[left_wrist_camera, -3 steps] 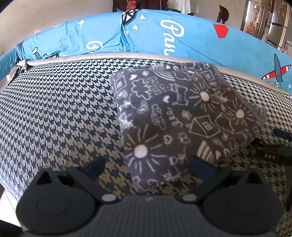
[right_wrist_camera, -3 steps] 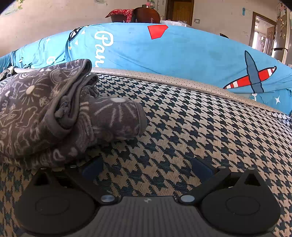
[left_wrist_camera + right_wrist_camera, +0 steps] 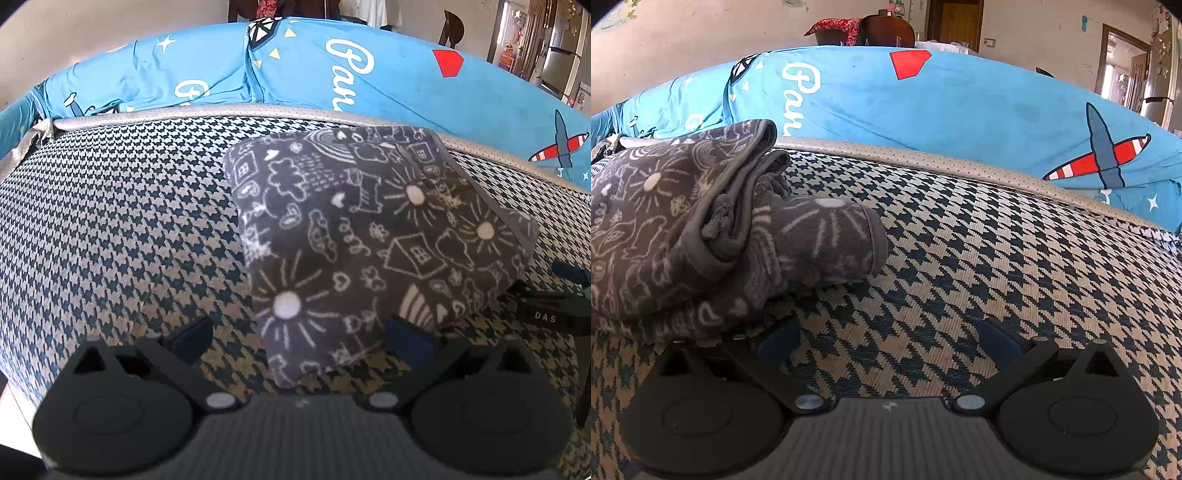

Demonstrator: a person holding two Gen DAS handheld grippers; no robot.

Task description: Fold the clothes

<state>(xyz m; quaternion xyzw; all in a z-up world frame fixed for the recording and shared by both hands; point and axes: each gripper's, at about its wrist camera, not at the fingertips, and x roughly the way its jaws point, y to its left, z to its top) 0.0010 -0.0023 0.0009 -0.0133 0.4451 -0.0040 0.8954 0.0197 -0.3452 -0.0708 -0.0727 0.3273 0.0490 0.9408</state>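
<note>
Folded grey garment (image 3: 369, 236) rests on the cushion (image 3: 122, 229), seemingly finished (both hand-held grippers wide, empty)

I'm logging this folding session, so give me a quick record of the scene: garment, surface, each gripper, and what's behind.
garment: grey doodle-print garment, folded into a compact bundle, one rolled end sticking out toward the right gripper
surface: houndstooth cushion with a beige trim along its far edge
left gripper: left gripper open, holding nothing, near corner of the bundle between its fingers
right gripper: right gripper open, holding nothing, beside the bundle
behind: blue printed sheet
</note>
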